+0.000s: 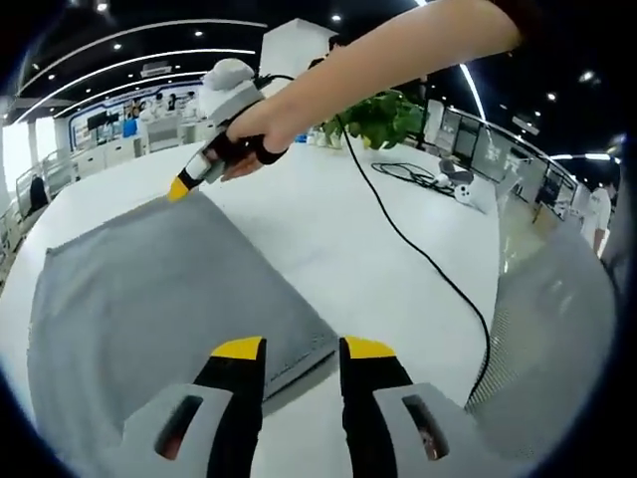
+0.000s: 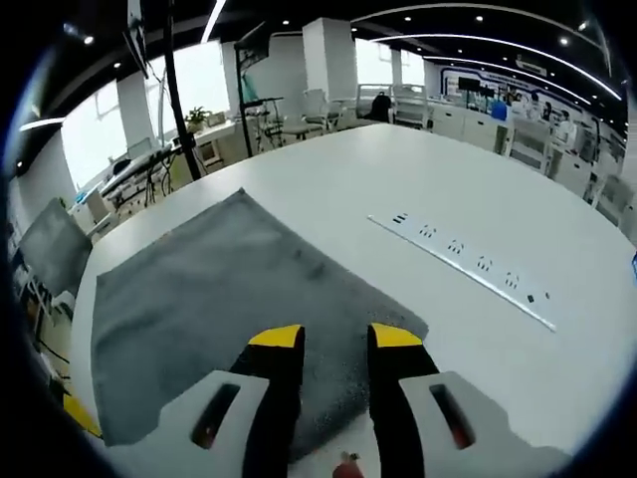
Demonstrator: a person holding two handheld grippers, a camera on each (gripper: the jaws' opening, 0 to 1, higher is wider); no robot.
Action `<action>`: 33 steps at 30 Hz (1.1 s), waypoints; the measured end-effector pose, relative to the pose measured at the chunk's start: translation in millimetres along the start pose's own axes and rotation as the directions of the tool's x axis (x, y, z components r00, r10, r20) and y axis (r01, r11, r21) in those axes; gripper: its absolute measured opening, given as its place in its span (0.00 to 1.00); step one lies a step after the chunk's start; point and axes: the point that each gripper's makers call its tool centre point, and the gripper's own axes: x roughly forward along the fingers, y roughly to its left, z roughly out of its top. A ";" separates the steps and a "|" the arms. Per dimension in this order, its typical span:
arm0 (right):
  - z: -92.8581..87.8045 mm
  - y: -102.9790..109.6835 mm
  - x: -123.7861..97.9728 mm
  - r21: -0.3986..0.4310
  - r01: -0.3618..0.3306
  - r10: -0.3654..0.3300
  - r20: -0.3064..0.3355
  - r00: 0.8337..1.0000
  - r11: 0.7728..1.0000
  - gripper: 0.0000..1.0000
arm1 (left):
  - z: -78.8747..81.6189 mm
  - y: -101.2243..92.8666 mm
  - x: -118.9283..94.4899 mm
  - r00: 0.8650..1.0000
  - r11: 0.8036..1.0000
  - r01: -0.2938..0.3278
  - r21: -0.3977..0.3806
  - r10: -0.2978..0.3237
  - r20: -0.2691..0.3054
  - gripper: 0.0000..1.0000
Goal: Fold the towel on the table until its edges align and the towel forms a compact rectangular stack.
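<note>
A grey towel [image 1: 149, 299] is seen lying flat on the white counter [image 1: 338, 239]. In the left gripper view, the left tool [image 1: 303, 351] is held low at the towel's near corner, its yellow-tipped jaws spread, with the corner's edge lying in the gap between them; nothing is pinched. At the towel's far corner, the right tool [image 1: 181, 187] is gripped by a person's hand [image 1: 261, 127], its yellow tip touching the cloth edge. A black cable [image 1: 418, 249] is noted running across the counter, past a potted plant [image 1: 383, 118] at the far side.

In the right gripper view, the right tool [image 2: 336, 339] is shown over the towel [image 2: 219, 289], jaws spread with grey cloth visible between them. A white power strip [image 2: 468, 267] is recorded well apart from the towel on the counter [image 2: 448, 189].
</note>
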 end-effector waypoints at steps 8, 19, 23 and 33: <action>-3.2 -21.9 -11.4 0.123 0.036 -0.042 0.040 0.998 0.992 0.18 | -6.3 -20.8 12.3 0.995 0.993 0.082 0.079 -0.077 -0.068 0.22; -9.0 -28.6 -12.8 0.161 0.048 -0.057 0.049 0.997 0.986 0.13 | -17.1 -20.3 29.7 0.991 0.988 0.060 0.141 -0.042 -0.124 0.19; -12.6 -34.4 -11.8 0.190 0.056 -0.067 0.050 0.996 0.980 0.14 | -18.7 -20.0 32.2 0.990 0.983 0.053 0.177 -0.028 -0.140 0.17; -13.8 -44.1 -8.6 0.297 0.058 -0.087 0.083 0.993 0.953 0.13 | -15.8 -21.0 31.1 0.988 0.958 0.014 0.287 0.032 -0.154 0.12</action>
